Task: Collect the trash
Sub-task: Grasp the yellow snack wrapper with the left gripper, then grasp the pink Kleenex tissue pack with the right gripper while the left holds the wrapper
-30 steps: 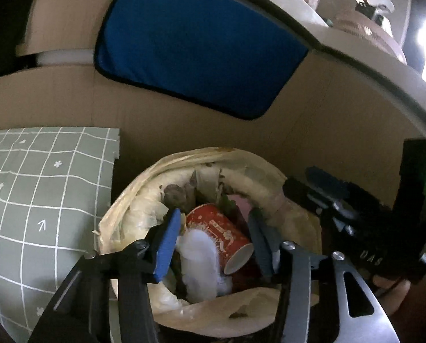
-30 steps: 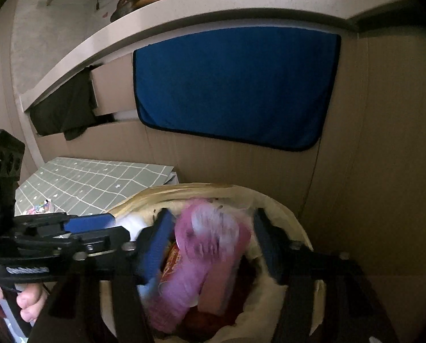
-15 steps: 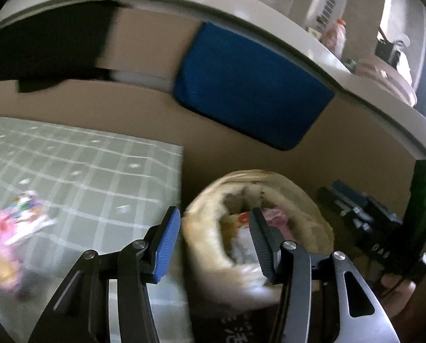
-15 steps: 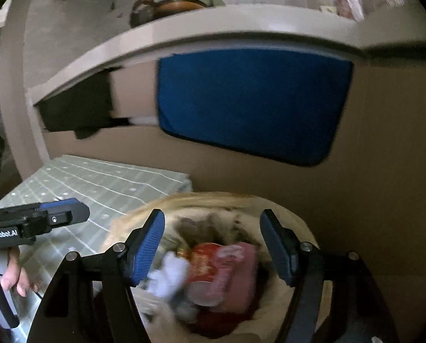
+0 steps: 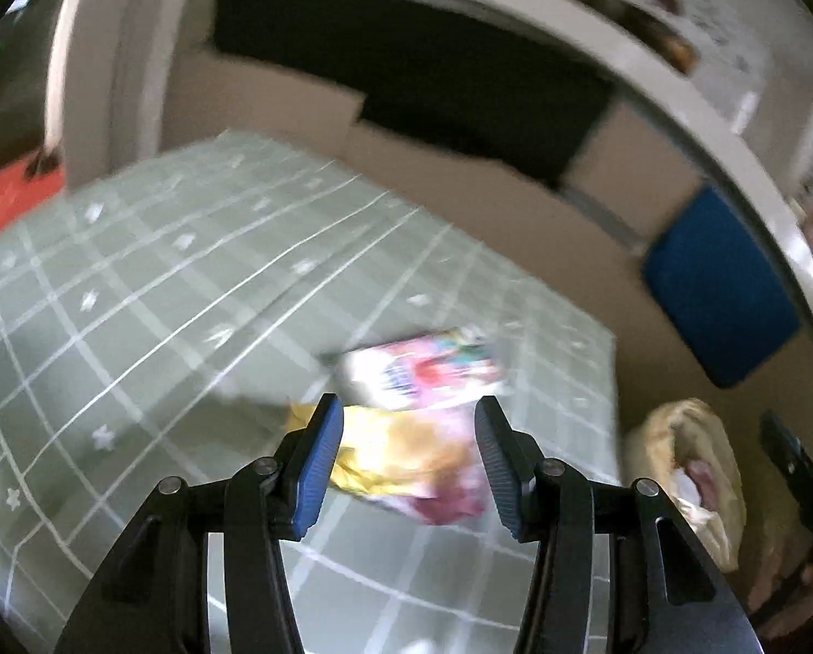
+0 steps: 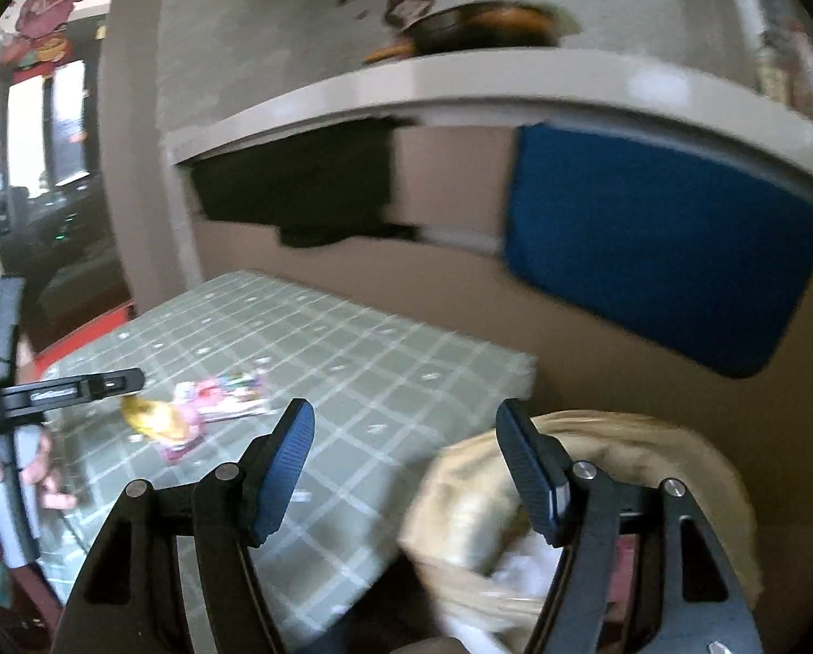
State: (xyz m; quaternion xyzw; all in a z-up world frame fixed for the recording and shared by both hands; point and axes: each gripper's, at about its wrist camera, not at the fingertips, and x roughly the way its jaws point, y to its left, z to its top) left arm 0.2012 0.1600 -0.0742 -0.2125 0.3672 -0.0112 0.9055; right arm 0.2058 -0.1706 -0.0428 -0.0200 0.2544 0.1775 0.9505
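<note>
Left gripper [image 5: 409,458] is over the green checked bench [image 5: 150,294], jaws spread wide with nothing between them, pointed at two wrappers lying on the cloth. The yellow wrapper [image 5: 401,455] sits nearest, framed between the blue pads [image 5: 319,468] but not touched; the pink and white packet [image 5: 422,368] lies just beyond it, the two overlapping at their edges. The picture is smeared with motion, so print on the packets cannot be read.

Right gripper [image 6: 406,463] is wide apart too, empty, hanging above the gap between the bench's right edge and the trash bin [image 6: 515,490]. The bin stands on the right beside the bench, lined with a pale bag, with white and reddish rubbish showing inside. From this side the same two wrappers appear far left on the cloth, near the left gripper's tip. A blue cloth [image 6: 657,256] hangs on the far wall.
</note>
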